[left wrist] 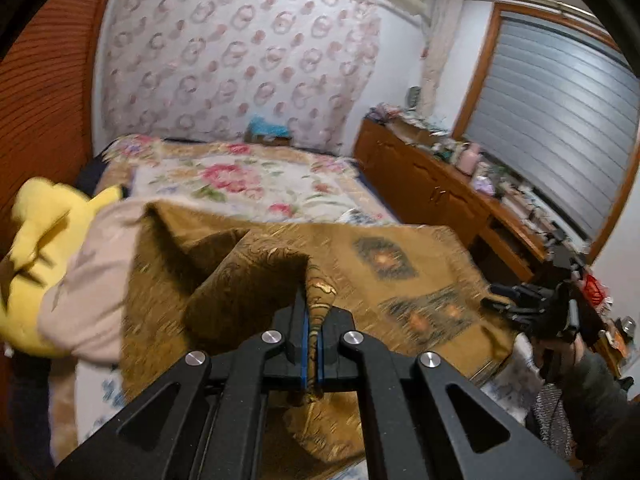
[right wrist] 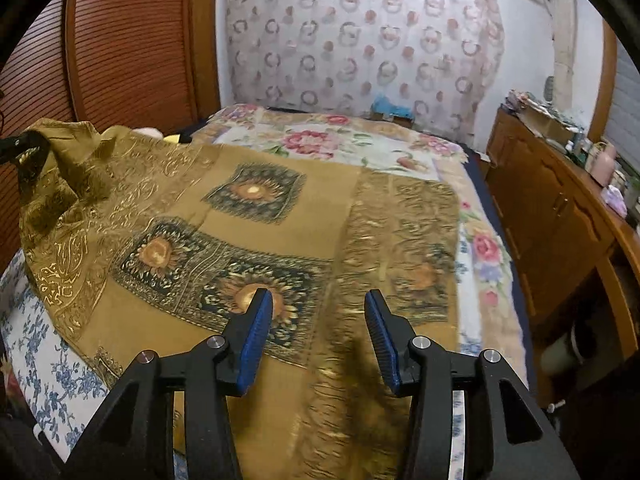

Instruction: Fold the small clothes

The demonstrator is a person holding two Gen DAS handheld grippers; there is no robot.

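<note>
Floral bedcover (right wrist: 360, 148) covers the bed, and on it lies the golden patterned cloth (right wrist: 256, 240), spread over the near part. At its left side the left tool (left wrist: 312, 344) has its blue pads pressed together on a raised edge of the cloth. Above the lower edge, the right tool (right wrist: 318, 332) hovers with its fingers apart, holding nothing. A yellow plush toy (left wrist: 44, 240) sits at the left.
</note>
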